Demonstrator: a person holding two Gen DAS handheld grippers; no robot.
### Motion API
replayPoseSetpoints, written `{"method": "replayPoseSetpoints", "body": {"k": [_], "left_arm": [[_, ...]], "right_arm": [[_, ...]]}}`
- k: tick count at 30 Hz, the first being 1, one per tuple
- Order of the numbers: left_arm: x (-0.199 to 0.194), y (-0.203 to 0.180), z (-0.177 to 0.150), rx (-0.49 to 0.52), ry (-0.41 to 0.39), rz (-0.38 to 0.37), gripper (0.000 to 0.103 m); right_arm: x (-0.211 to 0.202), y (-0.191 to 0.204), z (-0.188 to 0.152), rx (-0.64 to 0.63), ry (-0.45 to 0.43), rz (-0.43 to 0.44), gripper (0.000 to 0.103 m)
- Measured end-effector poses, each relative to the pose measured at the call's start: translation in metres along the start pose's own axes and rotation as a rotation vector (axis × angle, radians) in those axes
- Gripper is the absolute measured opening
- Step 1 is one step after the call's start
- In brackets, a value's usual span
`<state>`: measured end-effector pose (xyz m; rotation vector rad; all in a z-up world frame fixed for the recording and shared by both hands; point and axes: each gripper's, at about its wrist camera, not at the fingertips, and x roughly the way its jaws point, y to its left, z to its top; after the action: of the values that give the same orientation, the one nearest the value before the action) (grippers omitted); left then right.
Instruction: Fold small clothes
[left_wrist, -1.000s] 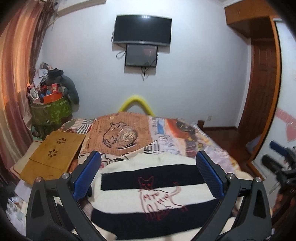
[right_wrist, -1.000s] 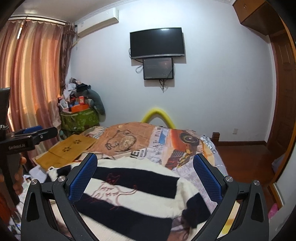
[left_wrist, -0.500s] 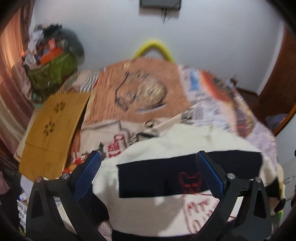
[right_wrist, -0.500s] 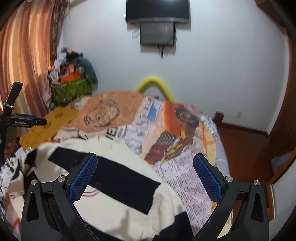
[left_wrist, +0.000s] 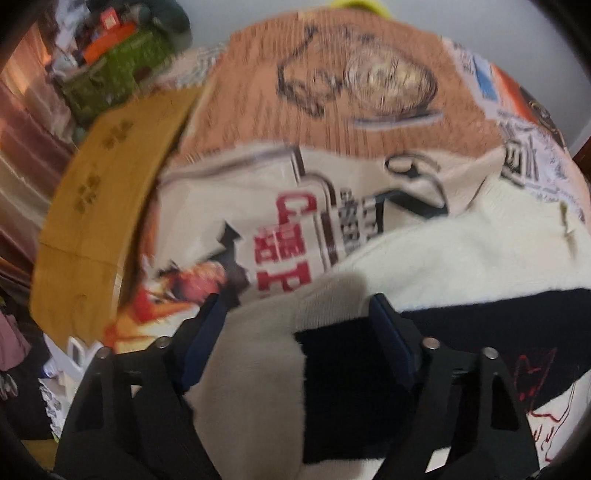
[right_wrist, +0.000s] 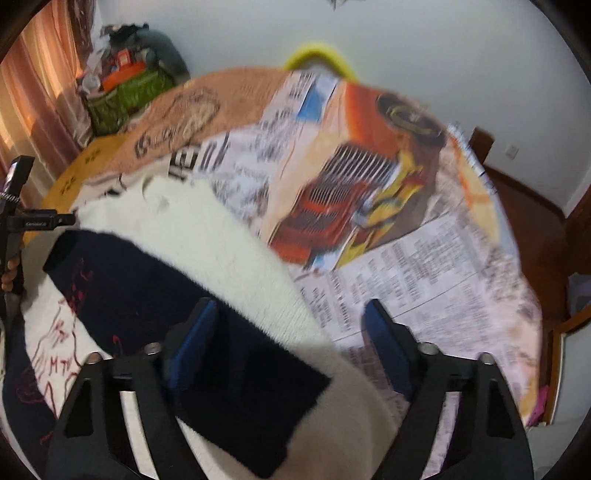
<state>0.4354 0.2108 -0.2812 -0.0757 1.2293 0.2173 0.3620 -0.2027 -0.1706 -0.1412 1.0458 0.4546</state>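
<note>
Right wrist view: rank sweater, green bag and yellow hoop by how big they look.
1. Sweater, though nearness to the camera inflates it.
2. Green bag.
3. Yellow hoop, mostly hidden behind the bed.

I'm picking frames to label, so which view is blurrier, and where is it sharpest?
Left wrist view: heavy motion smear over the bedspread and sweater; only the left tool is fairly crisp. Right wrist view: milder blur, bedspread text unreadable, right tool sharpest. Both bend at the fisheye edges.
</note>
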Motion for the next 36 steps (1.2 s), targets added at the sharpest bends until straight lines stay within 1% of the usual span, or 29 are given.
{"method": "replayPoseSetpoints", "body": {"k": [1,3,4,5,6,7,8,9,10,11,12,13,14,16,18,21,24,26,28,30,31,32,33,34,35,36], "left_arm": [[0.009,0.001,-0.002,-0.004,0.029,-0.017,0.066],[0.014,-0.003,-0.006,0.006,0.031,-0.009,0.062],[0.013,-0.007,-0.007,0.022,0.020,-0.009,0.053],[0.012,-0.010,-0.008,0.032,0.018,-0.016,0.041],[0.011,-0.014,-0.008,0.046,0.019,-0.023,0.037],[0.008,-0.020,-0.009,0.066,0.014,0.002,0.027],[0.005,-0.026,-0.009,0.086,0.017,0.016,0.013],[0.004,-0.030,-0.010,0.106,0.024,0.017,0.007],[0.002,-0.033,-0.010,0.115,0.031,0.001,0.000],[0.000,-0.036,-0.011,0.120,0.034,-0.020,0.000],[-0.005,-0.040,-0.011,0.126,0.023,-0.023,0.000],[-0.010,-0.044,-0.010,0.130,0.005,-0.022,0.000],[-0.015,-0.048,-0.008,0.126,-0.004,-0.043,0.000],[-0.025,-0.055,-0.004,0.108,-0.011,-0.094,0.000],[-0.030,-0.065,0.002,0.109,-0.019,-0.104,0.000],[-0.030,-0.082,0.013,0.145,-0.033,-0.070,0.000],[-0.017,-0.086,0.019,0.139,-0.015,-0.064,0.000],[-0.009,-0.088,0.021,0.139,-0.008,-0.039,0.000],[0.001,-0.087,0.021,0.141,0.002,-0.012,0.001],[0.003,-0.083,0.018,0.135,-0.001,-0.013,0.002],[0.001,-0.081,0.015,0.132,-0.006,-0.016,0.003],[-0.003,-0.079,0.014,0.133,-0.011,-0.018,0.006],[-0.010,-0.076,0.011,0.137,-0.021,-0.018,0.009],[-0.015,-0.073,0.009,0.138,-0.032,-0.015,0.015],[-0.023,-0.070,0.007,0.139,-0.047,-0.009,0.024],[-0.033,-0.067,0.004,0.138,-0.069,-0.002,0.030]], "right_arm": [[0.005,0.000,-0.002,-0.006,0.021,0.020,0.057],[0.002,0.004,-0.005,-0.028,0.001,0.027,0.050],[0.001,0.005,-0.005,-0.041,0.003,0.041,0.038],[0.000,0.005,-0.005,-0.043,0.005,0.053,0.025],[-0.003,0.005,-0.006,-0.046,0.005,0.054,0.018],[-0.005,0.006,-0.006,-0.056,0.003,0.047,0.015],[-0.008,0.008,-0.006,-0.075,-0.004,0.038,0.014],[-0.011,0.009,-0.006,-0.092,-0.012,0.025,0.013],[-0.017,0.009,-0.007,-0.108,-0.026,0.012,0.013],[-0.019,0.007,-0.004,-0.111,-0.036,0.009,0.012],[-0.023,0.006,-0.003,-0.116,-0.042,0.003,0.012],[-0.027,0.005,0.000,-0.127,-0.057,-0.019,0.012],[-0.024,0.006,0.006,-0.137,-0.067,-0.040,0.012],[-0.022,0.000,0.011,-0.145,-0.065,-0.073,0.012],[-0.017,-0.004,0.016,-0.150,-0.062,-0.105,0.011],[-0.011,-0.019,0.025,-0.134,-0.066,-0.150,0.011],[-0.005,-0.029,0.034,-0.115,-0.074,-0.193,0.011],[-0.001,-0.038,0.042,-0.098,-0.082,-0.231,0.012],[0.006,-0.048,0.050,-0.051,-0.061,-0.239,0.013],[0.005,-0.051,0.050,-0.027,-0.055,-0.226,0.014],[0.002,-0.051,0.050,-0.020,-0.063,-0.220,0.017],[-0.003,-0.050,0.048,-0.021,-0.075,-0.216,0.020],[-0.008,-0.047,0.046,-0.029,-0.087,-0.223,0.021],[-0.013,-0.044,0.043,-0.035,-0.096,-0.230,0.023],[-0.021,-0.041,0.041,-0.041,-0.108,-0.231,0.027],[-0.029,-0.037,0.038,-0.042,-0.118,-0.223,0.029]]}}
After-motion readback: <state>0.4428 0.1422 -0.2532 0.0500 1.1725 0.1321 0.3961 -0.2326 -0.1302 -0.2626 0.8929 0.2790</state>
